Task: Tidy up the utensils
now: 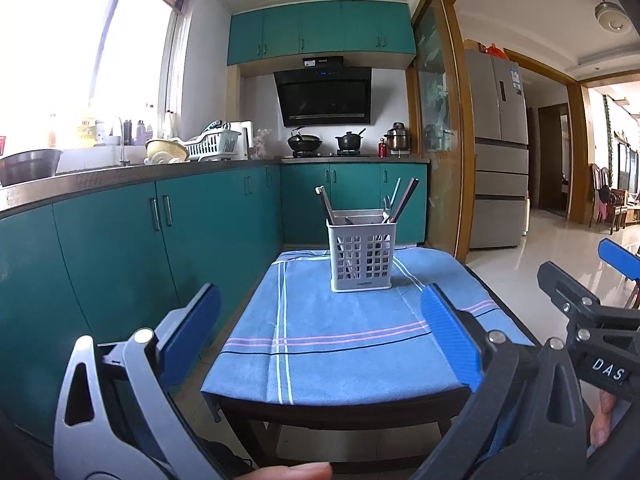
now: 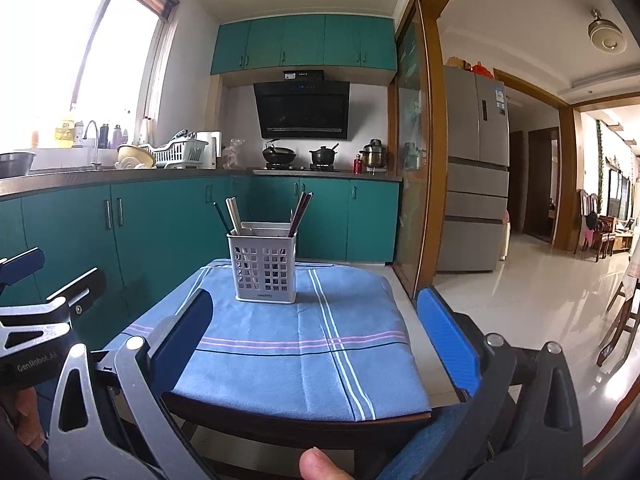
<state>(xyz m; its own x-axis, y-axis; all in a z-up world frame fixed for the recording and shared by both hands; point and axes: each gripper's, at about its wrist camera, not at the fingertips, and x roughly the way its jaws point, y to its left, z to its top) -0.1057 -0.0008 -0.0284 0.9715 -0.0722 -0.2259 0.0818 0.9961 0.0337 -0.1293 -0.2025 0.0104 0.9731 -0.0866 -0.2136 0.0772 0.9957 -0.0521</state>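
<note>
Judging by the cloth [image 1: 340,344], bare of utensils, we think task is approx. done: chopsticks [image 1: 404,204] stand in basket [image 1: 360,256] at far end; left gripper [image 1: 320,336] & right gripper [image 2: 316,344] both hang wide apart, empty.

The left gripper [image 1: 320,332] has blue ribbed pads on its fingers [image 1: 450,332], one carried by silver linkage with triangular cut-outs, the other by black linkage, joined by round silver pins. The right gripper [image 2: 316,340] is built the same; white lettering marks each black body. A fingertip [image 2: 318,465] shows beneath.
</note>
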